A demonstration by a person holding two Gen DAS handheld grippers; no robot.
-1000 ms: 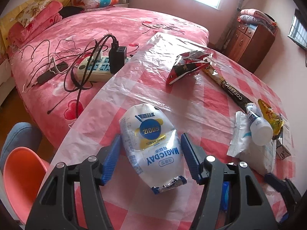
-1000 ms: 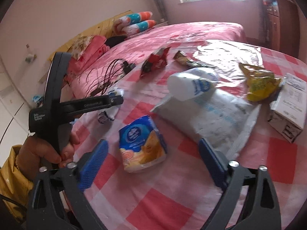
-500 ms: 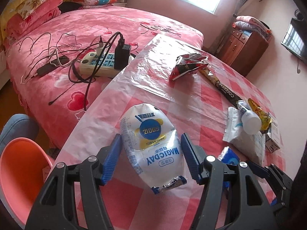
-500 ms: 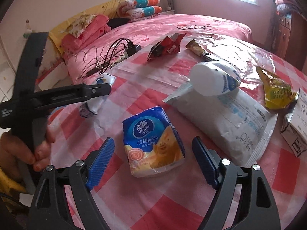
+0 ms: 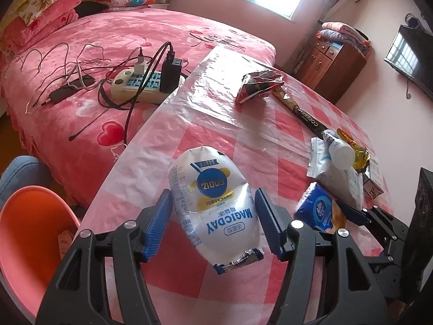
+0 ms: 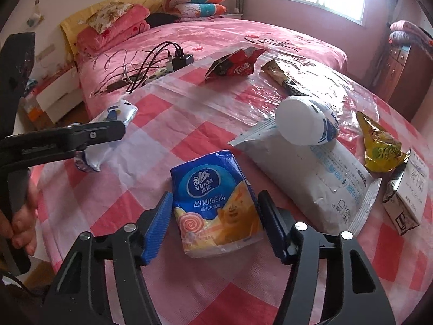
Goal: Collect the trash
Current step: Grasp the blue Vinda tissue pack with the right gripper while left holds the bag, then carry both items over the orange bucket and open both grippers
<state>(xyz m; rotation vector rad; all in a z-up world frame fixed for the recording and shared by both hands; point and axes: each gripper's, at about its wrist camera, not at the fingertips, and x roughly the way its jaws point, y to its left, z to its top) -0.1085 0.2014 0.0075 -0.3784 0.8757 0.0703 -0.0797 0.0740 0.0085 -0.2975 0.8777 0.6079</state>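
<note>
Trash lies scattered over the table with its pink-and-white checked cloth, and 2 pieces sit between gripper jaws. The white MAGICDAY pouch is clamped in the left gripper, blue pads pressed on both its sides; its long axis runs along the fingers, torn foil end toward the camera, rounded end pointing away toward the bed. Its printing reads upside down (a blue badge reads "ZIOOG" that way). In the right wrist view the same pouch hangs clear of the cloth. The blue tissue pack, marked "vinda" and "Ultra Strong", lies flat on the cloth between the right gripper's closing jaws; the pads are at its edges, though I cannot tell if they press. Its long axis points away from the camera. Beyond lie a white bottle on a grey-white pouch, a red "Tarik" wrapper, a brown "COFFEE" stick, a yellow wrapper and a small carton
</note>
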